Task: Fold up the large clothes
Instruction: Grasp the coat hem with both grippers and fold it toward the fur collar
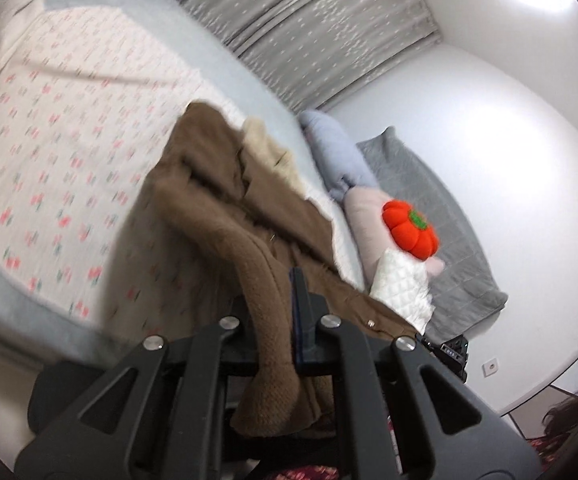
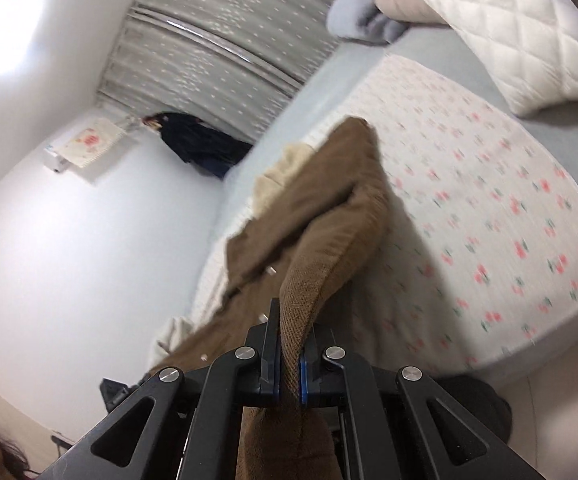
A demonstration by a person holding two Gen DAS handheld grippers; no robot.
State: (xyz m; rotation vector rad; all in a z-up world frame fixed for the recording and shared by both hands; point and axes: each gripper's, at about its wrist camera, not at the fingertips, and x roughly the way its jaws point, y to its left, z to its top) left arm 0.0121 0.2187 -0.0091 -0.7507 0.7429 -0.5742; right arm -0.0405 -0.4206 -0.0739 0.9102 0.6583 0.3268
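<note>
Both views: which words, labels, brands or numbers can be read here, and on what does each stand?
None can be read.
Black device beside the bed: small white marks, too small and blurred to read.
Wall hanging: a pink print, too blurred to read.
Brown coat: no label shows.

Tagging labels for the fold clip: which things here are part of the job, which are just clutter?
In the job:
- brown coat
- left gripper, shut on the coat
- right gripper, shut on the coat
- floral bed cover under it

Just lying about:
- orange pumpkin plush
- white quilted pillow
- grey blanket
- dark garment by the curtain
</note>
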